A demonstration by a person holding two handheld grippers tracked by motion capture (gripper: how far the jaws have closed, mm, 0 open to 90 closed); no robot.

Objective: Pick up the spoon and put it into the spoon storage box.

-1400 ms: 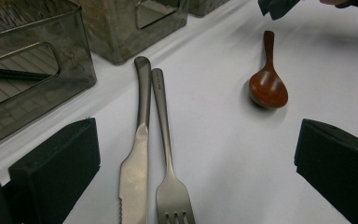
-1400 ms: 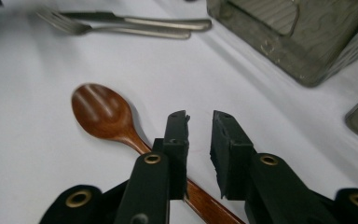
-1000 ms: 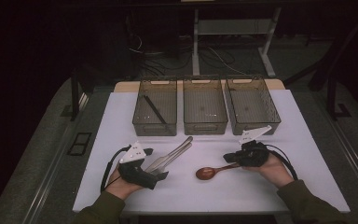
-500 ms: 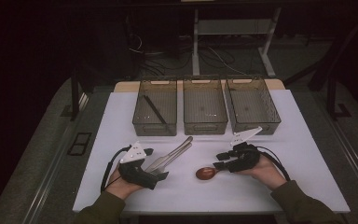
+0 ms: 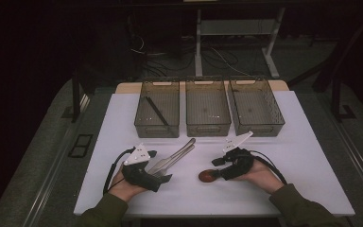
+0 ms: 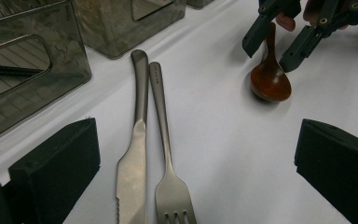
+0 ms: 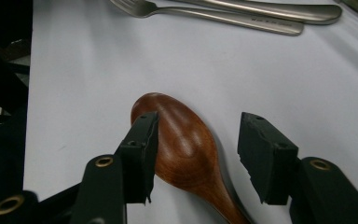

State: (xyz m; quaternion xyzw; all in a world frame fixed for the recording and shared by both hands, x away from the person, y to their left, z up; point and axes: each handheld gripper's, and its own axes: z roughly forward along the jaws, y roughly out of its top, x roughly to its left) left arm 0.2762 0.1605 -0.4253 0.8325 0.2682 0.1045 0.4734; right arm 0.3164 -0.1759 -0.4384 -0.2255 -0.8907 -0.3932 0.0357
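Observation:
A brown wooden spoon (image 5: 208, 176) lies on the white table, bowl to the left. My right gripper (image 5: 219, 169) reaches over its handle; its jaws have just been opening and stand on either side of the spoon (image 7: 182, 140) where the bowl narrows, without pressing it, so the right gripper (image 7: 200, 133) is open. A steel knife (image 6: 135, 140) and fork (image 6: 165, 140) lie side by side ahead of my left gripper (image 6: 198, 144), which is open wide with nothing between its pads. In the high view the left gripper (image 5: 158, 166) rests by the cutlery's near ends.
Three clear grey bins stand in a row at the back: the left bin (image 5: 157, 135) holds a thin black stick (image 5: 156, 109), the middle bin (image 5: 208, 132) and right bin (image 5: 257, 132) look bare. The table's front edge (image 5: 208, 213) runs just behind both hands.
My right gripper has slid left along the spoon's handle toward the bowl and its jaws have spread apart. The spoon, the knife and fork and the left gripper have stayed put.

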